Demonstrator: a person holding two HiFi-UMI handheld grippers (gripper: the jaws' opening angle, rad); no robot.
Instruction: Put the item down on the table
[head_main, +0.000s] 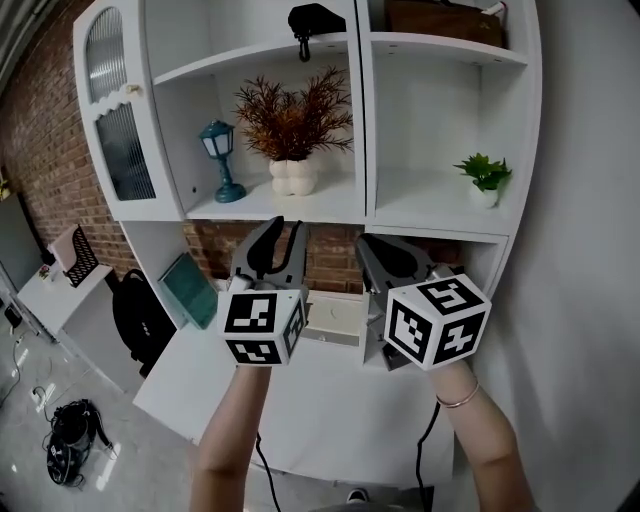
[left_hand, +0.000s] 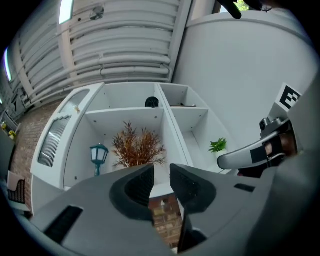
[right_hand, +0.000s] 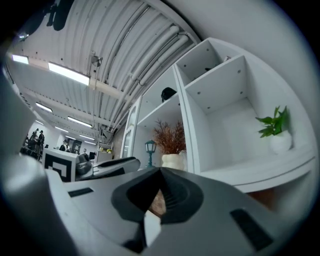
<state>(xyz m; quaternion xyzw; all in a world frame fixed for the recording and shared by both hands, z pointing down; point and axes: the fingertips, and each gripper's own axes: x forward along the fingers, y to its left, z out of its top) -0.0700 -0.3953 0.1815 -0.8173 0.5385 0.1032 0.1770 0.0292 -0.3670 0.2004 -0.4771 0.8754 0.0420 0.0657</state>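
Observation:
Both grippers are held up in front of a white shelf unit (head_main: 365, 120), above the white table (head_main: 330, 420). My left gripper (head_main: 285, 226) points at the shelf; its jaws stand a little apart with nothing between them (left_hand: 161, 167). To its right, my right gripper (head_main: 366, 240) has its tips together and holds nothing (right_hand: 159, 170). On the shelf stand a teal lantern (head_main: 220, 160), a dried reddish plant in a white vase (head_main: 293, 175) and a small green plant in a white pot (head_main: 484, 180). A black item (head_main: 312, 22) sits on the top shelf.
A white box (head_main: 335, 318) lies on the table under the shelf, and a teal flat thing (head_main: 188, 290) leans at the left. A black backpack (head_main: 140, 315) stands beside the table. Brick wall runs behind, and cables and a black object (head_main: 70, 435) lie on the floor.

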